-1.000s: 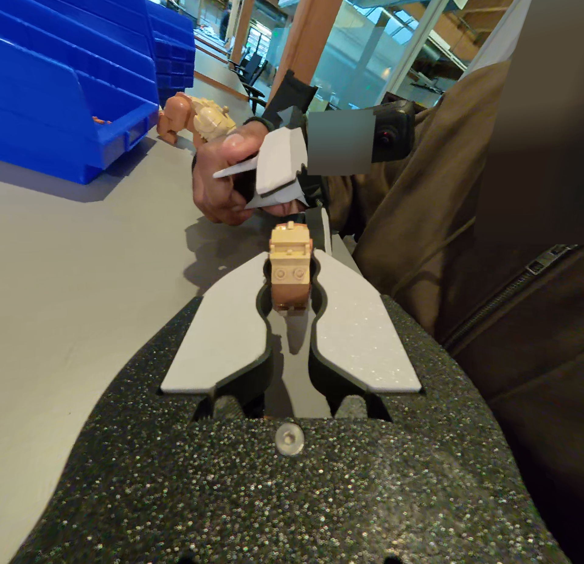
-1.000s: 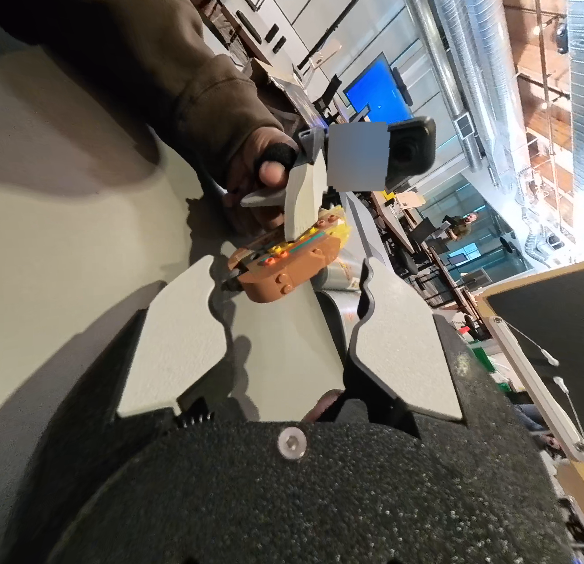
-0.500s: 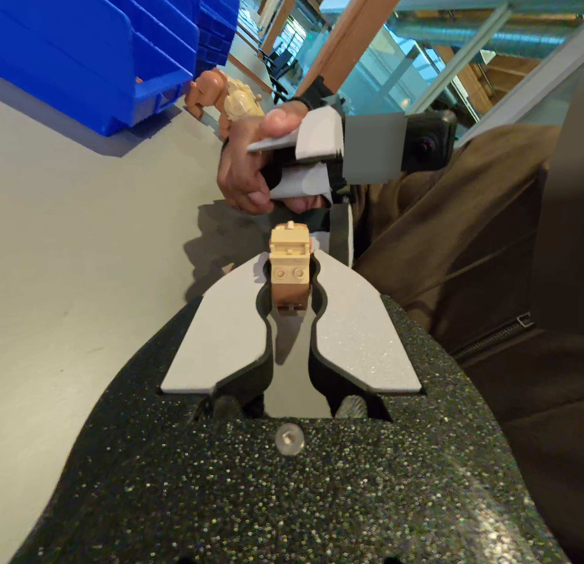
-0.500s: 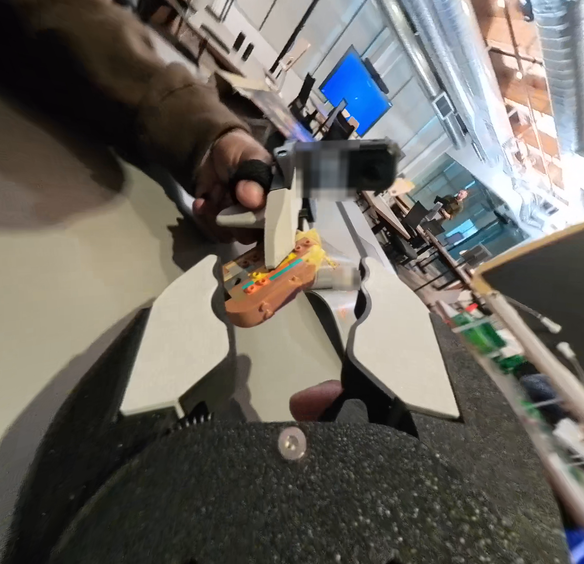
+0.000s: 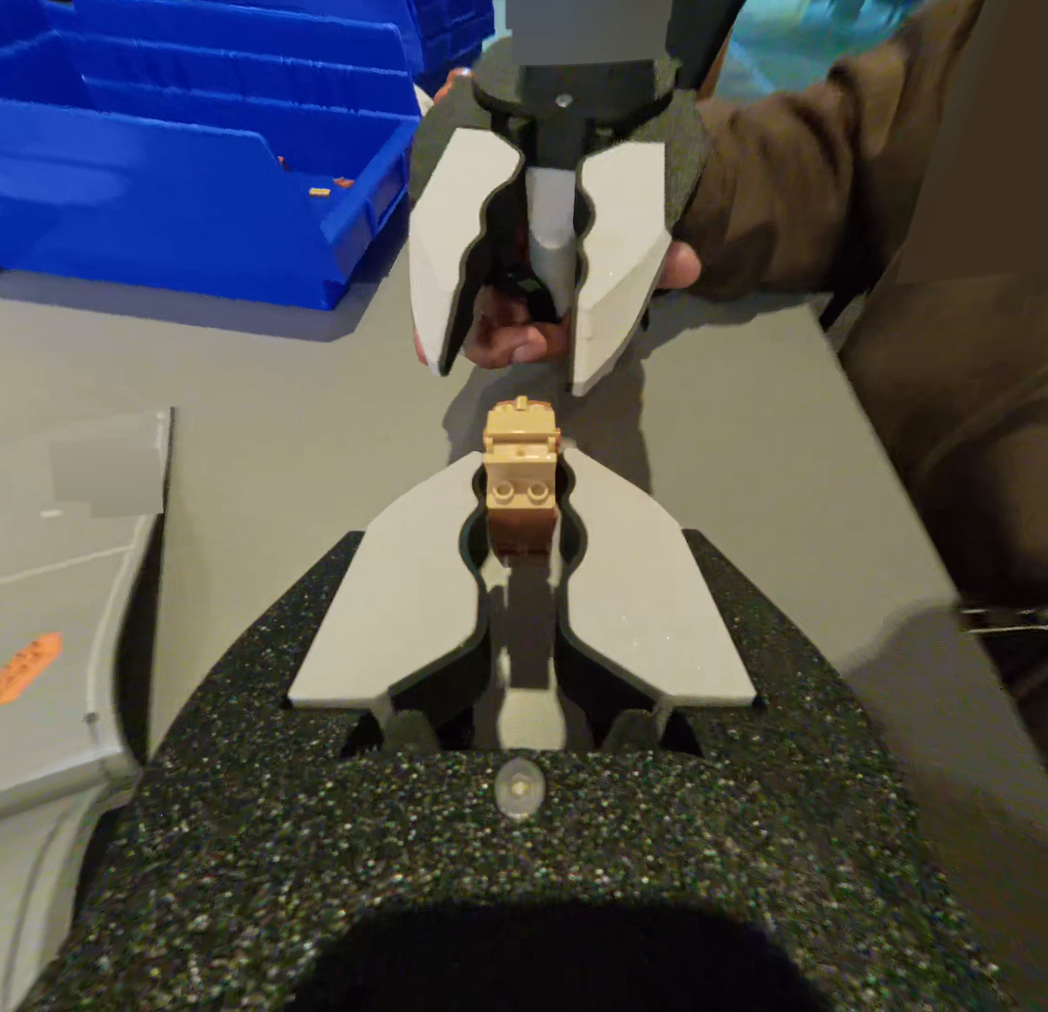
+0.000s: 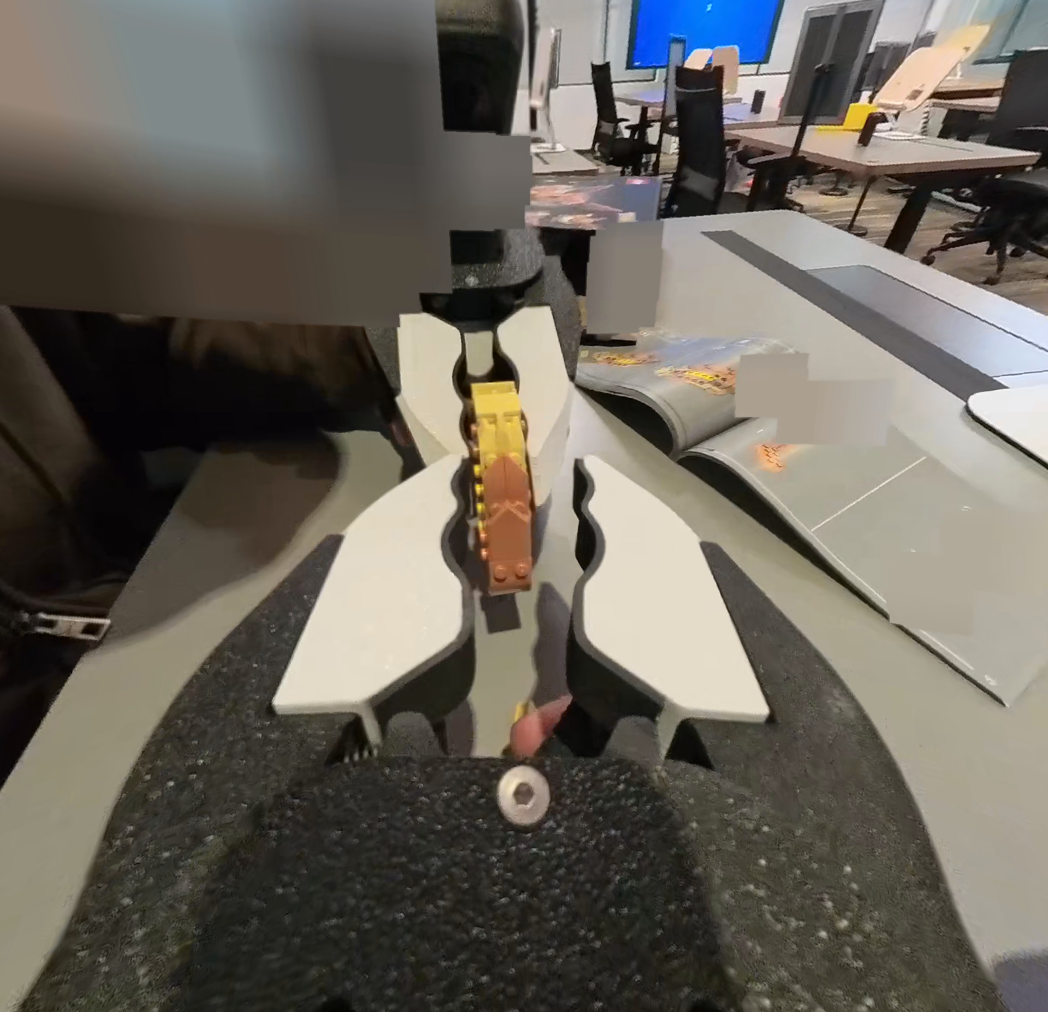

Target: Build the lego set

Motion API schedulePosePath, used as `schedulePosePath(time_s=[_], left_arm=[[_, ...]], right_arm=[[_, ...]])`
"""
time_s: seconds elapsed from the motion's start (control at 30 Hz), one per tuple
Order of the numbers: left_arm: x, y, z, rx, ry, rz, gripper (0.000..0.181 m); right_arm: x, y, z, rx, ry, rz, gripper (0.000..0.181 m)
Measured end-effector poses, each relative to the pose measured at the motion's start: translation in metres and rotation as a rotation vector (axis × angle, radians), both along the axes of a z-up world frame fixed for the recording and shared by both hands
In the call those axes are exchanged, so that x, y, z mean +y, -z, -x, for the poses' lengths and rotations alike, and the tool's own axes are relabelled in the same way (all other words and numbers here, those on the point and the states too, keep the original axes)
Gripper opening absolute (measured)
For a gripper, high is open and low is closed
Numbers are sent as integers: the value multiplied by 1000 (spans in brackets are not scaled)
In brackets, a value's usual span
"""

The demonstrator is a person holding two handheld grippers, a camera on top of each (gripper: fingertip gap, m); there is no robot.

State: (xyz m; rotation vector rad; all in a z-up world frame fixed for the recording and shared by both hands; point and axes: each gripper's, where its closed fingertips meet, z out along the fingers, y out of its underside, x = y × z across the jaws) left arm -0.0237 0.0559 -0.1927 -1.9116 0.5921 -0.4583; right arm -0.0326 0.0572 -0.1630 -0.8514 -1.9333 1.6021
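My left gripper (image 5: 519, 474) is shut on a small lego assembly (image 5: 520, 477), tan on top and brown below, and holds it above the grey table (image 5: 255, 446). In the right wrist view the assembly (image 6: 505, 508) shows end-on, with a yellow part behind and a brown part in front. My right gripper (image 6: 519, 466) is open, and its jaws stand on either side of the brown end. It faces the left gripper (image 6: 499, 417) head-on. In the left wrist view the right gripper (image 5: 510, 378) hangs open just beyond the assembly.
Blue bins (image 5: 198, 191) stand at the back left with a few small orange pieces inside. An open instruction booklet (image 6: 794, 474) lies on the table to the right and also shows in the left wrist view (image 5: 56, 588). A person's brown sleeve (image 5: 794, 179) reaches in. The tips of both grippers are at nearly the same place.
Both grippers have swung round to face each other head-on. The right gripper's open jaws now sit around the brown end of the assembly. The left gripper still holds the assembly.
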Motion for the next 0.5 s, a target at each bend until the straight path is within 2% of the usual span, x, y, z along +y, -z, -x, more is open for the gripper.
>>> schedulePosePath(time_s=[0.2,0.3,0.5], left_arm=[[0,12,-2,185,3,1,21],[-2,16,-5,212,17,22,21],[-4,18,-6,210,27,45,21]], right_arm=[[-14,14,-4,17,-31,-130,29],[-14,17,-4,15,-30,-134,19],[-17,20,-6,5,-51,-143,17]])
